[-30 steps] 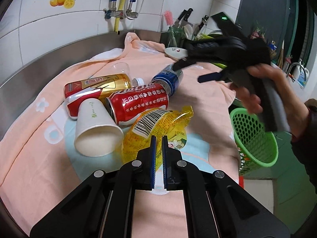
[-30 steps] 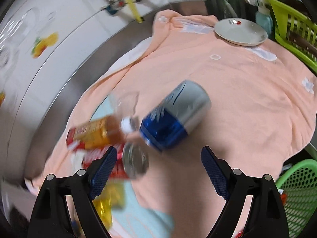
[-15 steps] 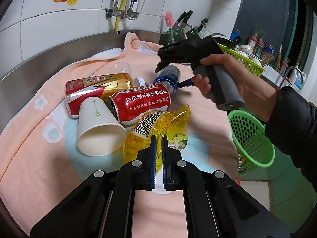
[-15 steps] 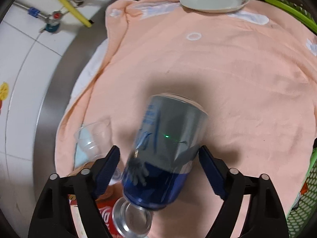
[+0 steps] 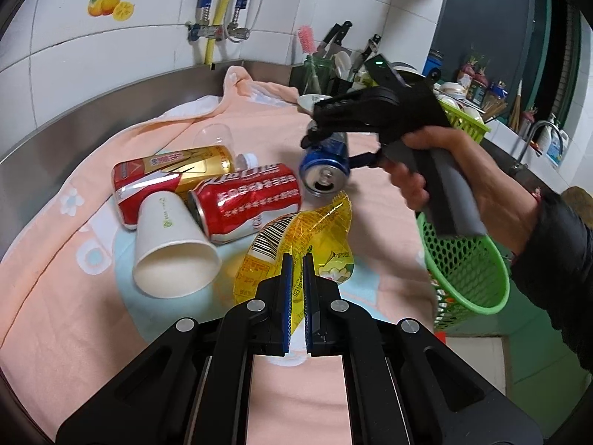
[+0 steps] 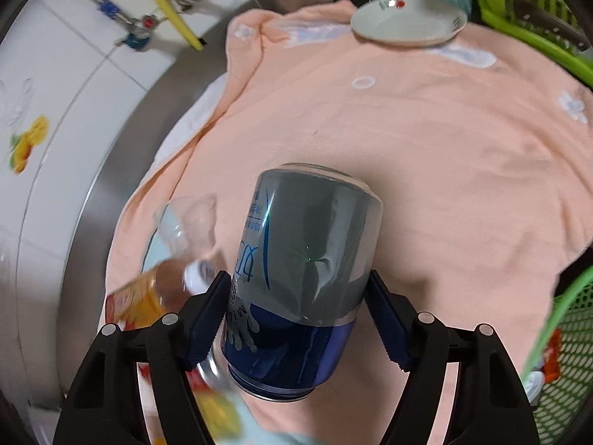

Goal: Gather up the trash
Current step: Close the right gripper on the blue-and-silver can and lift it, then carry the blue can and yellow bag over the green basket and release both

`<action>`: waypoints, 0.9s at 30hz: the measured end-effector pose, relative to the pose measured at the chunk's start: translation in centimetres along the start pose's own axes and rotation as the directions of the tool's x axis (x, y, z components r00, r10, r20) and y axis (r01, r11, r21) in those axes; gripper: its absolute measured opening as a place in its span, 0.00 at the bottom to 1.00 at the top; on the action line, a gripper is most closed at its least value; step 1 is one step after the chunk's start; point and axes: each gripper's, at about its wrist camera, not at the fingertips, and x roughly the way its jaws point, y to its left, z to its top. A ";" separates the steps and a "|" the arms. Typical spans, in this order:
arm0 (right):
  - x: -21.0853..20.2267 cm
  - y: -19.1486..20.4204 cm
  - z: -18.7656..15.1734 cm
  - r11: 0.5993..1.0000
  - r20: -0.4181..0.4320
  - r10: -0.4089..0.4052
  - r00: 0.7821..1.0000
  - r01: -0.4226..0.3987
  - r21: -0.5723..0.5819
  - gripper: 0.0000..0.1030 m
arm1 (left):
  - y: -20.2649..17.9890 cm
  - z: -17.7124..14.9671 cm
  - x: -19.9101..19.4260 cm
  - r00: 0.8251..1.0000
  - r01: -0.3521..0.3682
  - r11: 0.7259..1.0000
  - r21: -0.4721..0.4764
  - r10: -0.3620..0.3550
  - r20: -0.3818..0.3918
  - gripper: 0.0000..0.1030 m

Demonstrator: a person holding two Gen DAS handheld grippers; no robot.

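My right gripper (image 6: 296, 296) is shut on the blue and silver can (image 6: 304, 270), its two pads pressed on the can's sides; the can (image 5: 326, 163) is held just above the peach towel (image 5: 74, 296). My left gripper (image 5: 296, 289) is shut and empty, hovering over a yellow plastic wrapper (image 5: 296, 244). A red cola can (image 5: 248, 200), a red and gold can (image 5: 170, 170), a white paper cup (image 5: 174, 248) and a clear plastic cup (image 5: 215, 135) lie on the towel to the left.
A green mesh basket (image 5: 467, 263) hangs off the counter's right edge, with some trash inside (image 6: 548, 348). A white plate (image 6: 407, 18) sits at the far end of the towel. A lime dish rack (image 6: 533, 22) and knives stand behind.
My right gripper came down over the blue can and closed on it; the can has lifted slightly and tilted. My left gripper has stayed over the yellow wrapper.
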 end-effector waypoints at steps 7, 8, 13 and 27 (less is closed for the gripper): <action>-6.3 -4.9 -3.3 0.995 0.060 -0.058 0.997 0.063 -0.081 0.68 | -3.7 1.0 0.2 0.999 0.046 0.998 0.047 -0.046 0.000 0.04; -7.2 -6.0 -3.8 0.993 0.064 -0.073 0.995 0.078 -0.087 0.68 | -4.4 1.2 0.3 0.998 0.058 0.997 0.057 -0.058 0.000 0.04; -11.2 -12.1 -7.2 0.977 0.090 -0.183 0.979 0.191 -0.092 0.68 | -8.6 1.8 1.4 0.993 0.116 0.988 0.106 -0.115 -0.018 0.04; -15.1 -24.5 -13.1 0.937 0.075 -0.347 0.935 0.348 -0.009 0.68 | -21.3 2.5 8.1 0.960 0.266 0.939 0.219 -0.238 -0.146 0.04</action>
